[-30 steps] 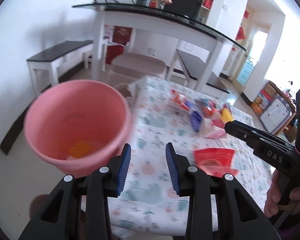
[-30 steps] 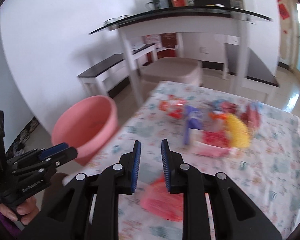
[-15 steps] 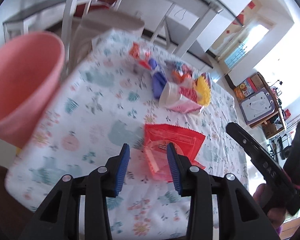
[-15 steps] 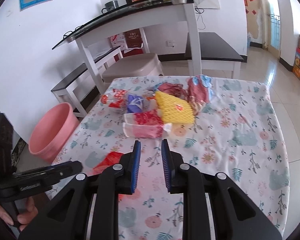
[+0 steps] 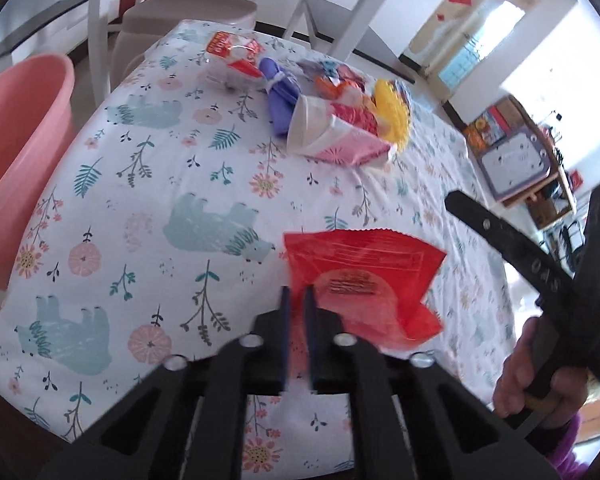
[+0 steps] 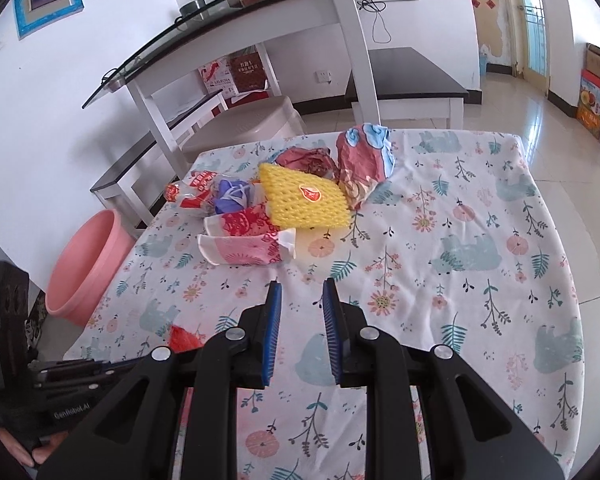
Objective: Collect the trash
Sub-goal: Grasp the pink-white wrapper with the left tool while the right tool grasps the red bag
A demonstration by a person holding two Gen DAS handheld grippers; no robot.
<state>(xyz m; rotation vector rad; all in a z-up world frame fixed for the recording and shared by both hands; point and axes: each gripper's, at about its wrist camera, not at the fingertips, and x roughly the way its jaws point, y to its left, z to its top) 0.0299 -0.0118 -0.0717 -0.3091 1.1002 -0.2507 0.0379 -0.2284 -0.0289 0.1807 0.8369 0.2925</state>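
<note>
While my left gripper (image 5: pixel 296 300) pinches what looks like the red wrapper's (image 5: pixel 364 276) edge at the near table edge, my right gripper (image 6: pixel 300 304) hangs narrow, empty; next, lift it to the pink bucket (image 5: pixel 16 168).

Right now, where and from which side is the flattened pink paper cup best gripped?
Grip the pink paper cup across its flattened open mouth, at its left end, coming from the near table edge. It lies on its side, squashed thin, with that side clear; the yellow foam net crowds behind.
</note>
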